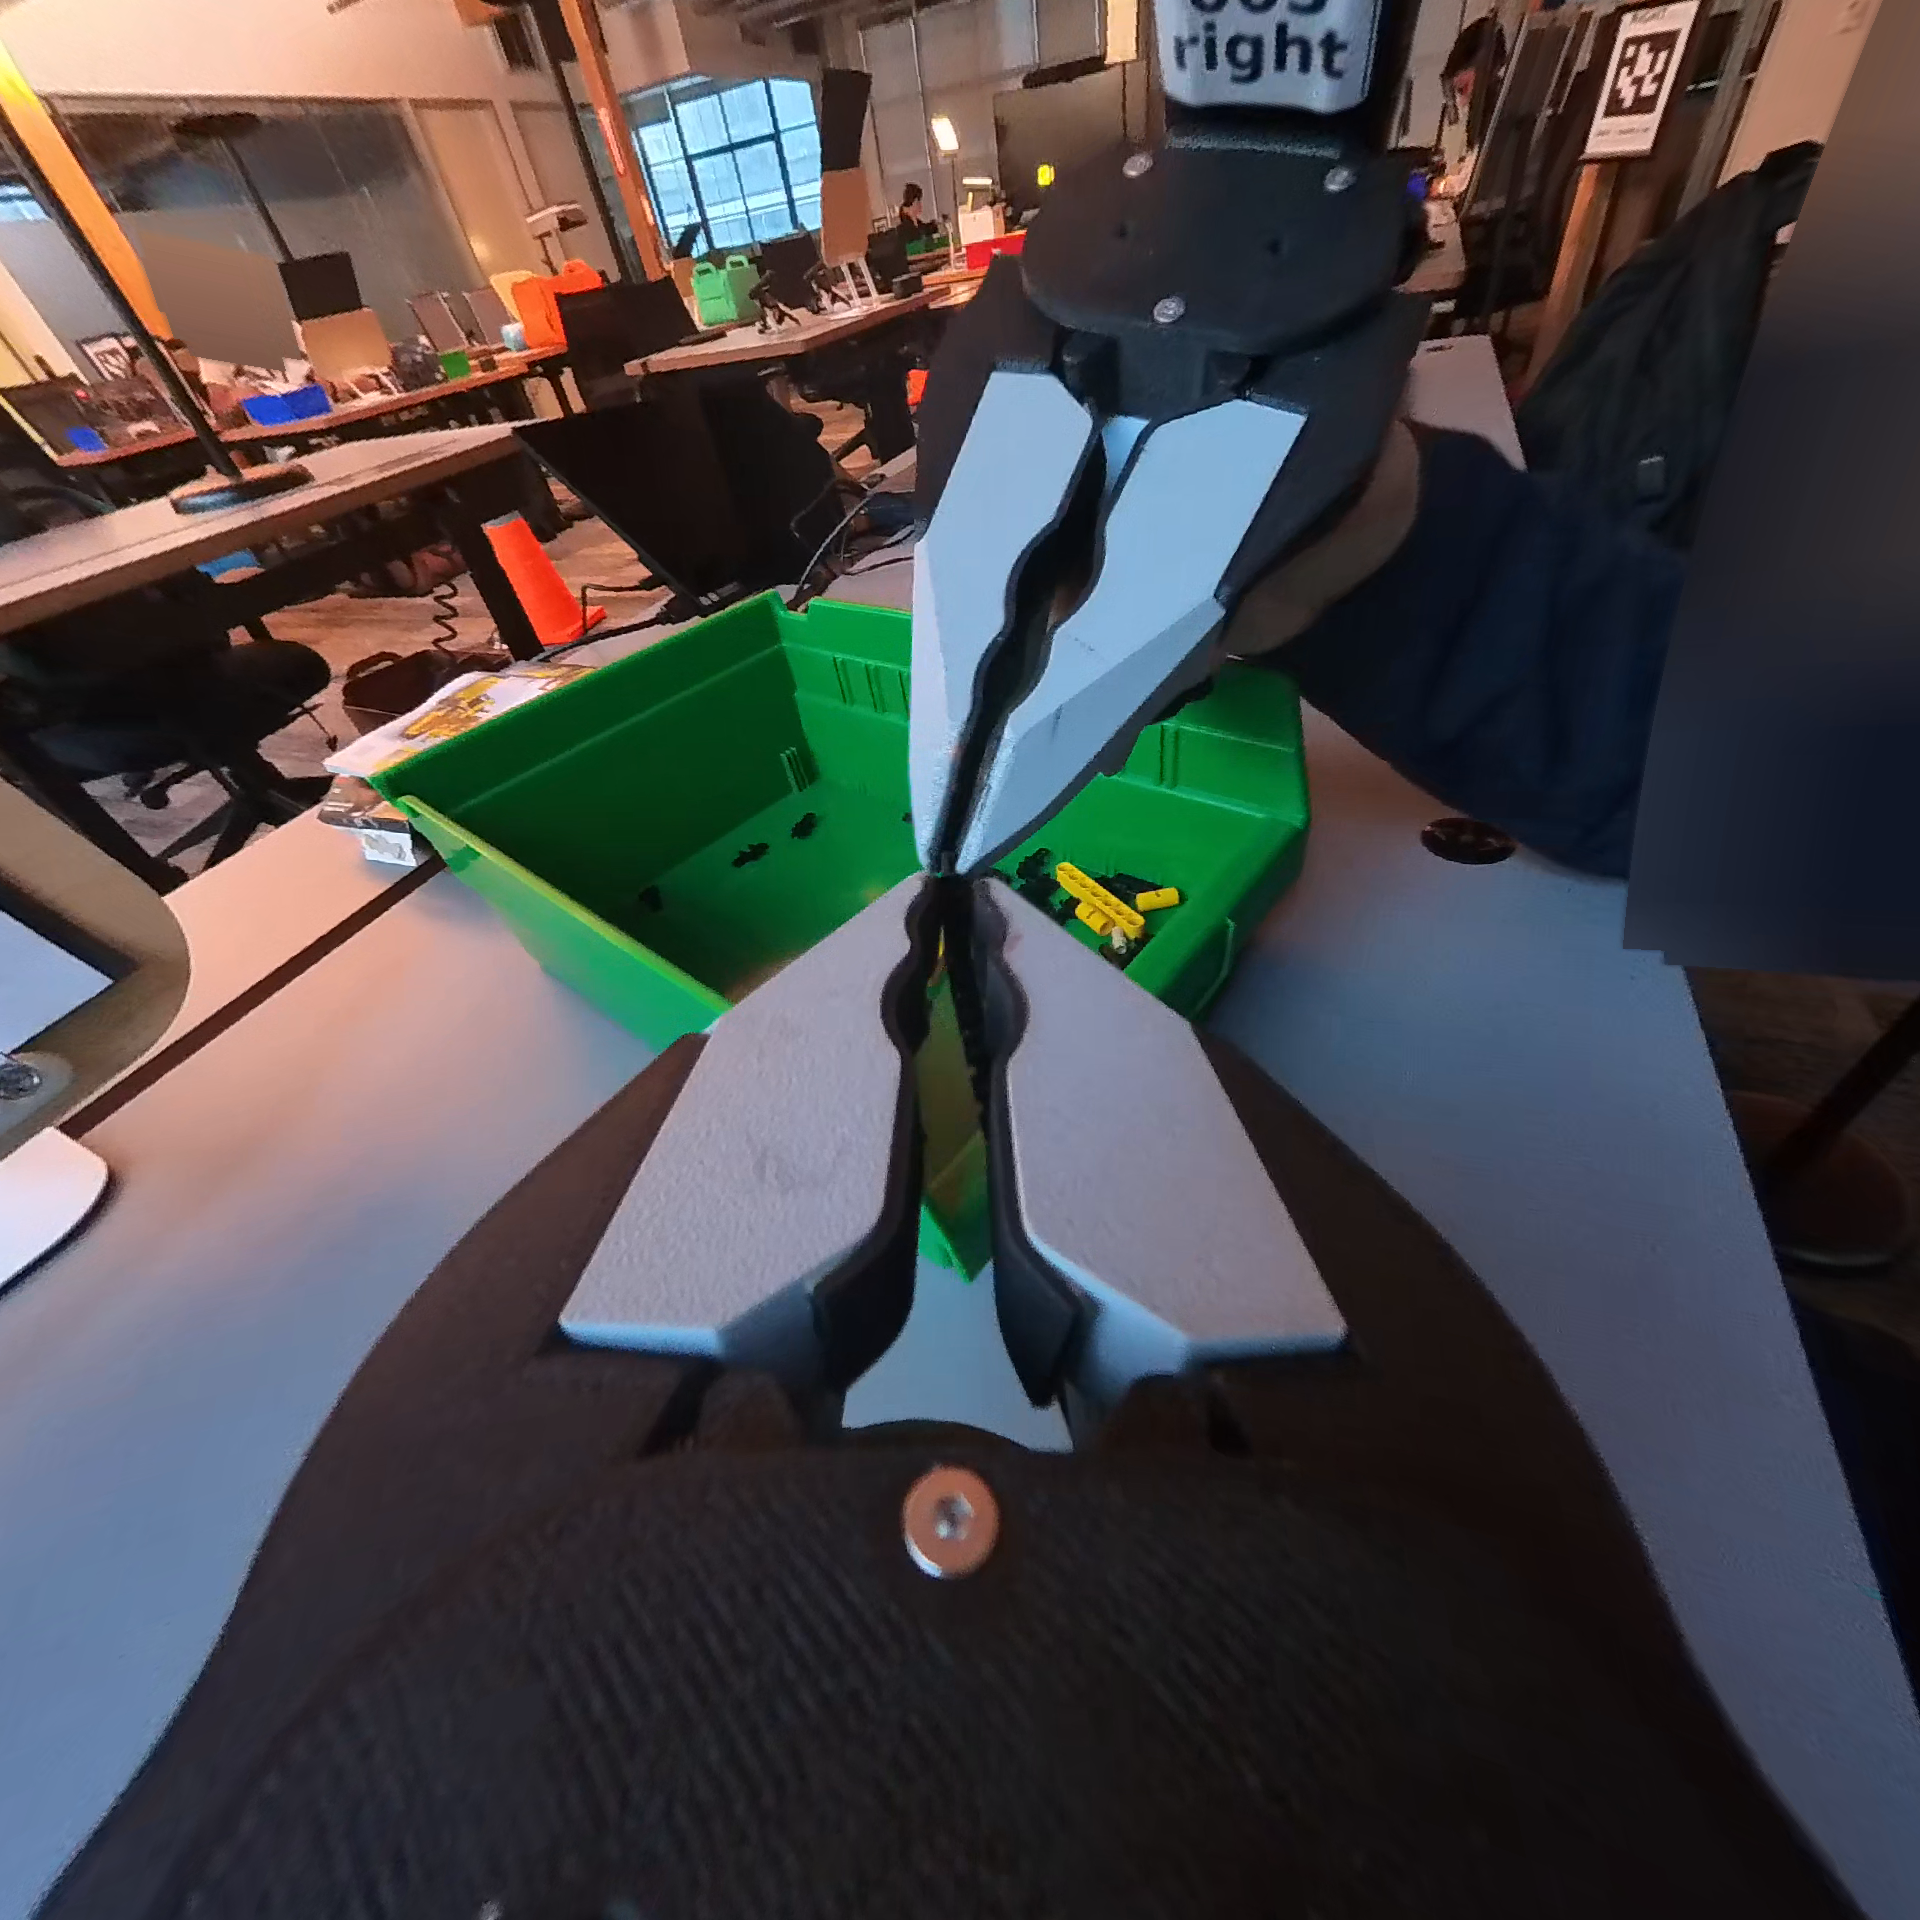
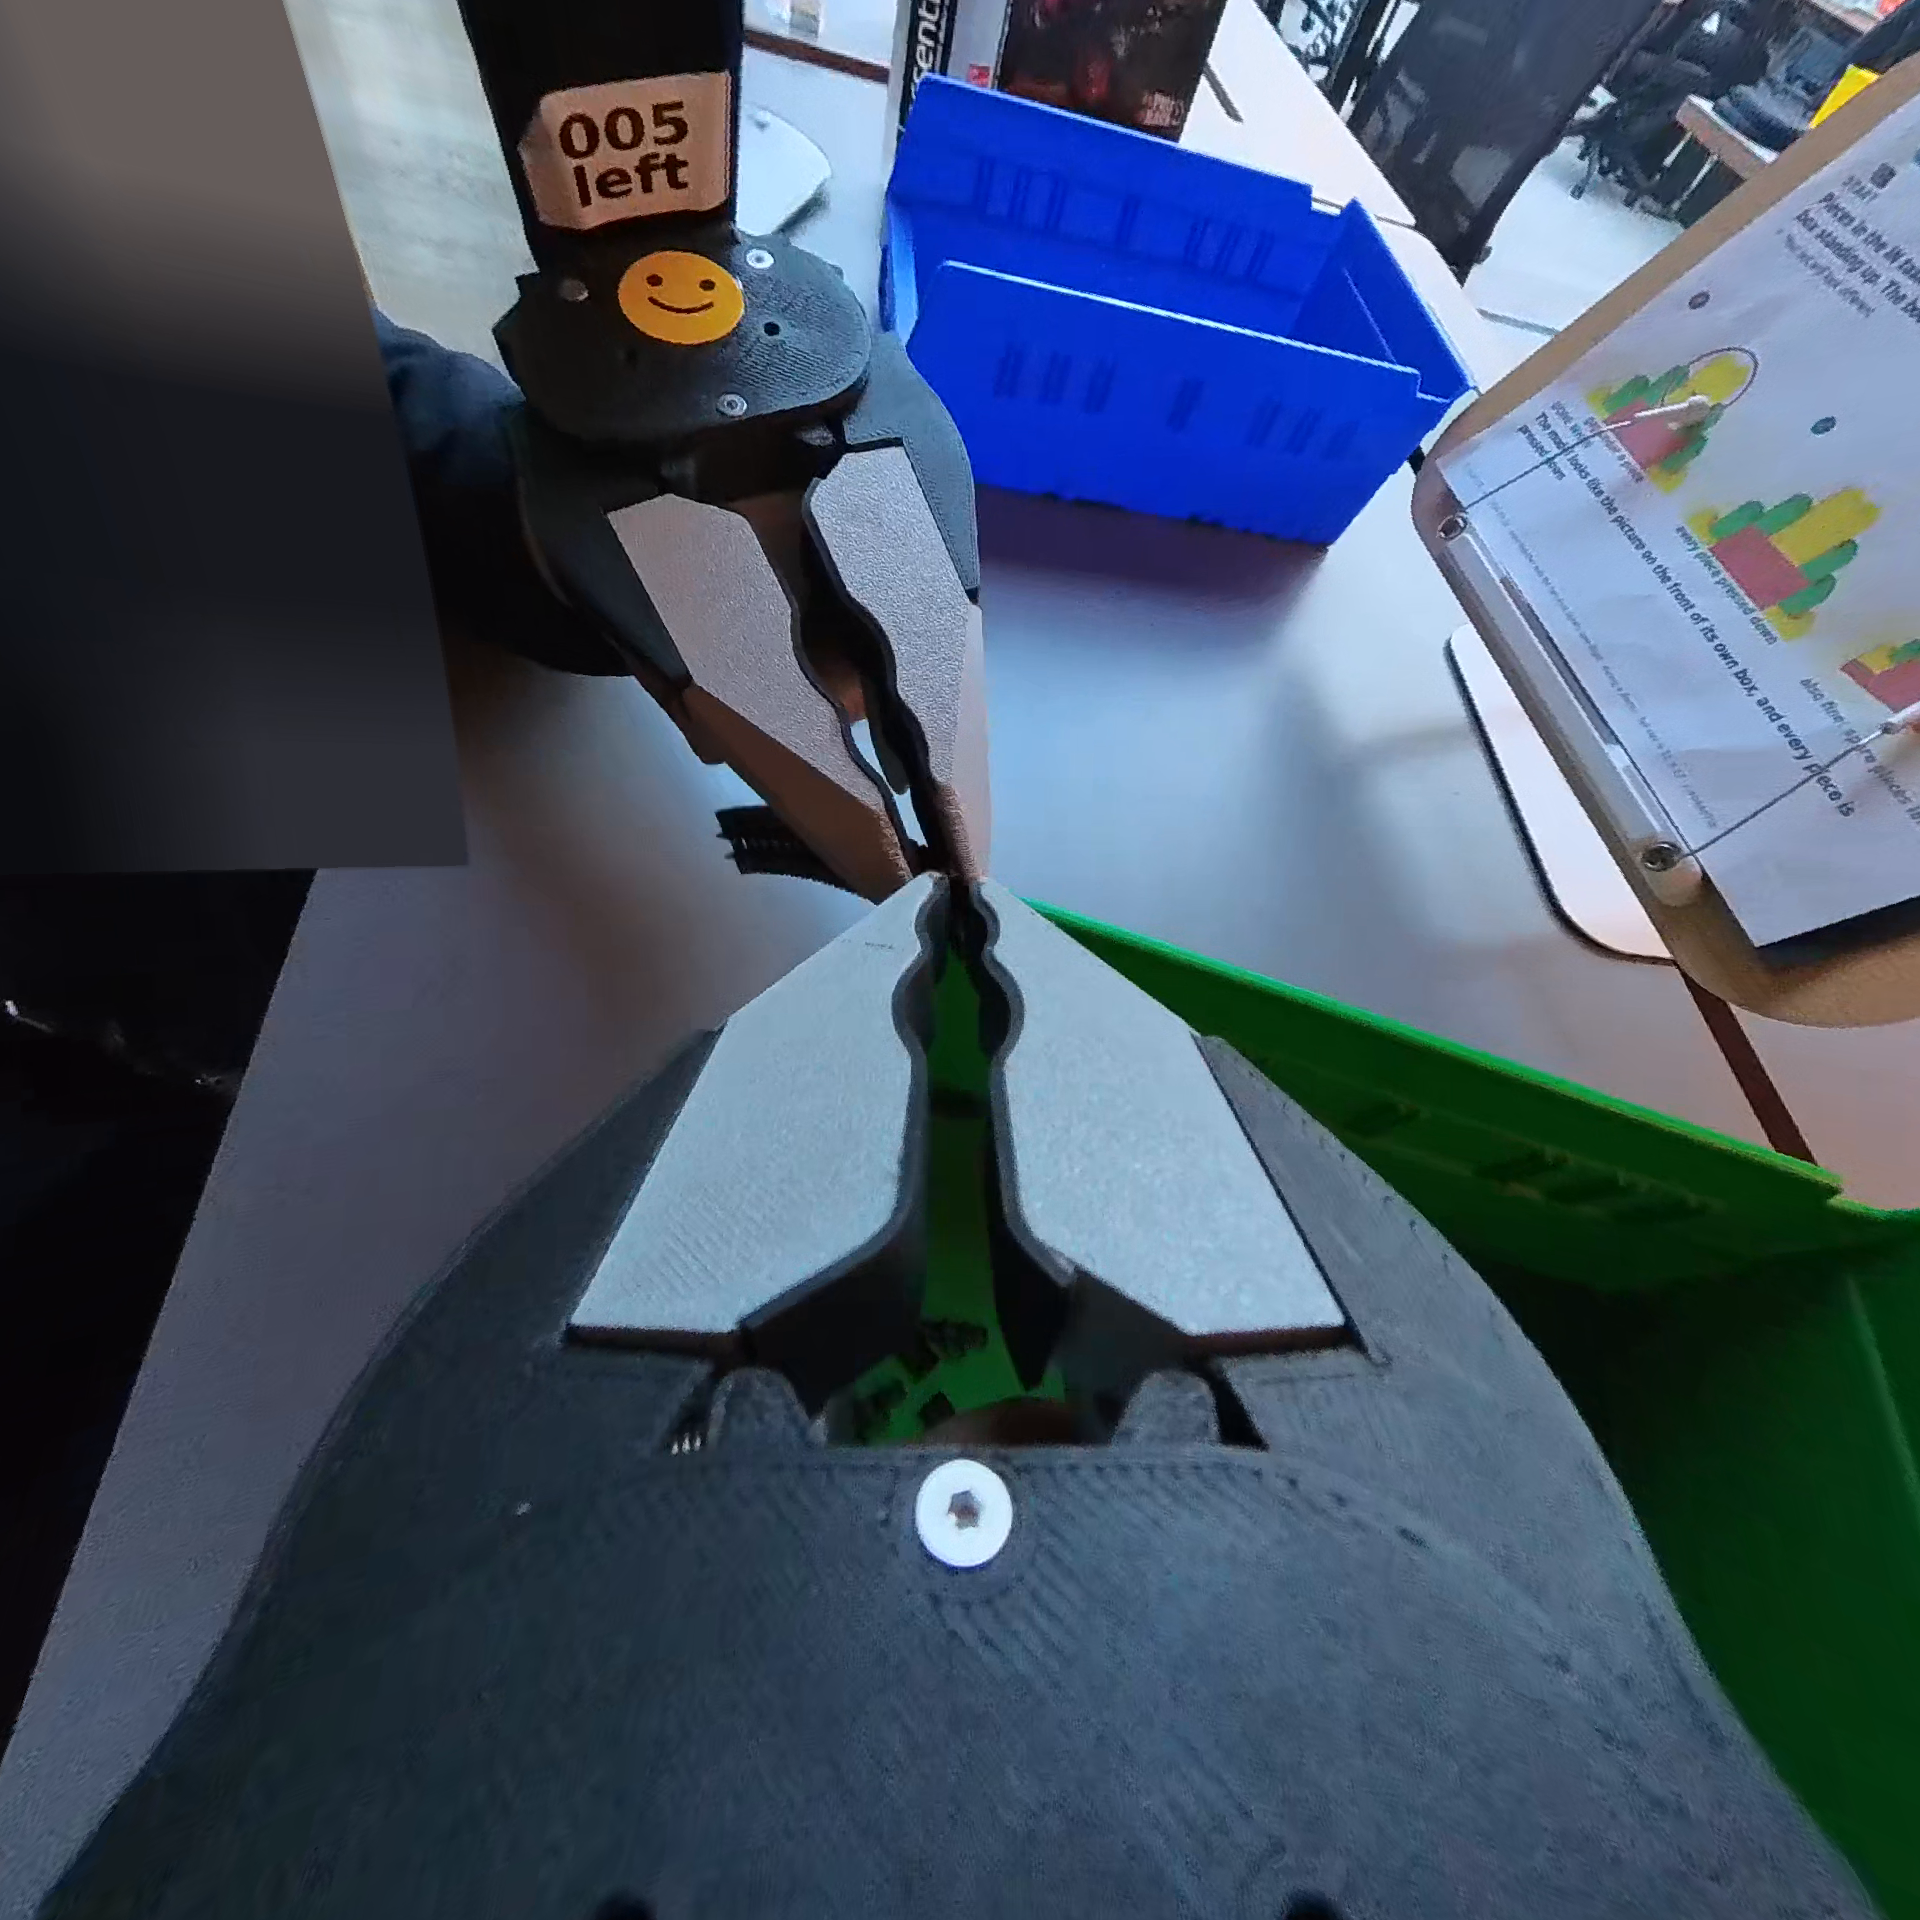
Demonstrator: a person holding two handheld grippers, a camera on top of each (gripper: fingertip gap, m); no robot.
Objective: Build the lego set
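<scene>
My left gripper [image 1: 943, 891] is shut on a thin black toothed lego piece [image 1: 968, 1023], which runs back between its pads. In the right wrist view the piece's far end [image 2: 753, 842] sticks out behind the left gripper [image 2: 935, 862]. My right gripper [image 2: 961, 896] is shut tip to tip against the left one, with a dark end of the piece pinched at its fingertips. It comes down from above in the left wrist view [image 1: 940, 857]. Both grippers hover over the near edge of the green bin [image 1: 582, 790]. The bin holds yellow beams [image 1: 1107, 896] and small black pins [image 1: 748, 854].
A blue bin [image 2: 1143, 395] stands farther back on the grey table [image 2: 1195, 748]. An instruction board [image 2: 1714, 582] leans at the right. A booklet [image 1: 457, 717] lies behind the green bin. A monitor foot [image 1: 42, 1195] is at the left edge. Left and right tips are no more than a few centimetres apart.
</scene>
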